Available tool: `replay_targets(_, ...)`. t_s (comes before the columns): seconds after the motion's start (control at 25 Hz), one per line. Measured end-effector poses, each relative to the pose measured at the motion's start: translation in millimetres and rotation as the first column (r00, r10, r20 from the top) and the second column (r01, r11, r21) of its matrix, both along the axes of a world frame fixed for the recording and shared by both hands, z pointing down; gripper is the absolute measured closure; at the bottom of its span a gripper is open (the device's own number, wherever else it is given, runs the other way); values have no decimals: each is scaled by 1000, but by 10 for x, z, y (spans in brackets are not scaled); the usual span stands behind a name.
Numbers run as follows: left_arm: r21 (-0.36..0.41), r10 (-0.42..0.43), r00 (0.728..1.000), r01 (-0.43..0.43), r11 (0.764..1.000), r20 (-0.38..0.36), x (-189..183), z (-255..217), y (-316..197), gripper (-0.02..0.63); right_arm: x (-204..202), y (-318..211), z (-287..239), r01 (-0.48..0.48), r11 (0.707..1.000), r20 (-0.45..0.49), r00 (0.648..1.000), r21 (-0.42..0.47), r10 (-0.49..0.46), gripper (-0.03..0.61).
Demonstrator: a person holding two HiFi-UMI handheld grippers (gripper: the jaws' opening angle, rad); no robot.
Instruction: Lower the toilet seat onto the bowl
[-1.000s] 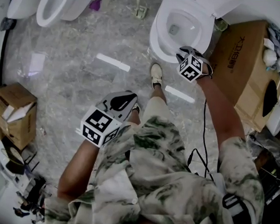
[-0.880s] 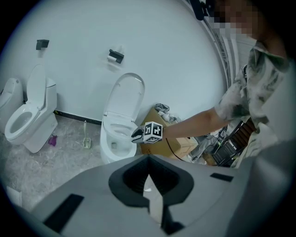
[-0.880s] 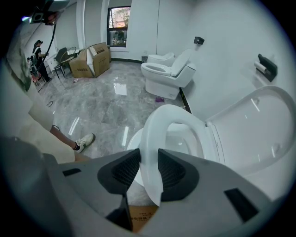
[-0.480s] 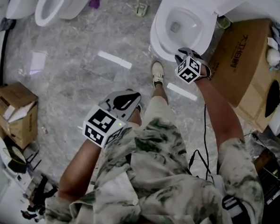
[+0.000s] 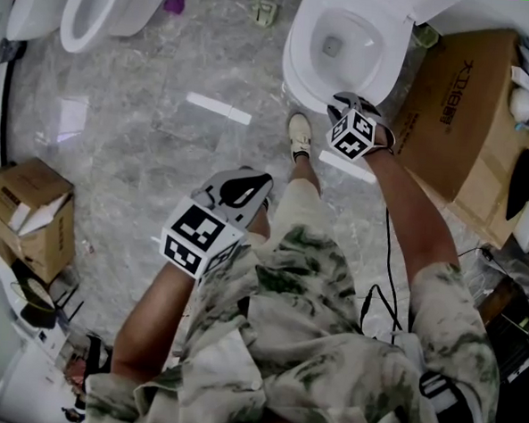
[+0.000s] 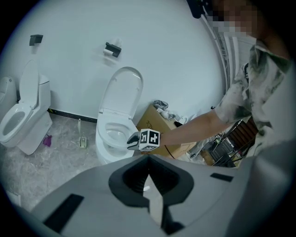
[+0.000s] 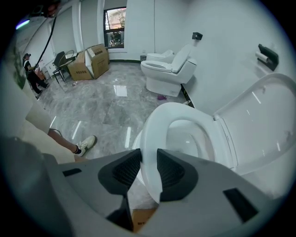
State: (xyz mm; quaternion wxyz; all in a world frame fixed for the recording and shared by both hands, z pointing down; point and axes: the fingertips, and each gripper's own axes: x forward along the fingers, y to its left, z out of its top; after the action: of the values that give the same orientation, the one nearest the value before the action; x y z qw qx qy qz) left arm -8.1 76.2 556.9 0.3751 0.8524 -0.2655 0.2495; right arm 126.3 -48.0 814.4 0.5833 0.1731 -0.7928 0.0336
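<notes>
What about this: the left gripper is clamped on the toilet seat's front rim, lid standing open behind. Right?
No. The right gripper is the one clamped on the toilet seat at its front rim, per the right gripper view; the lid does stand open behind.

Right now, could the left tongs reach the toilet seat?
Probably not yet: the left tongs sit back by the person's thigh, apart from the toilet seat. Only floor lies between, so nothing blocks a reach forward.
</notes>
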Motion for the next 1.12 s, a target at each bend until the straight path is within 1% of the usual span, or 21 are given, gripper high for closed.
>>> replay_targets(0.48,-22,5,1000,-5,1000,3,7,206,-199,591,-23,44,306,-31,999,1,1000,-42,31,451)
replay_targets(1.12,-53,5,1000,-4,999,14,-30,495,-414,591,-48,95,776,-47,995,-10,999,-92,47,457)
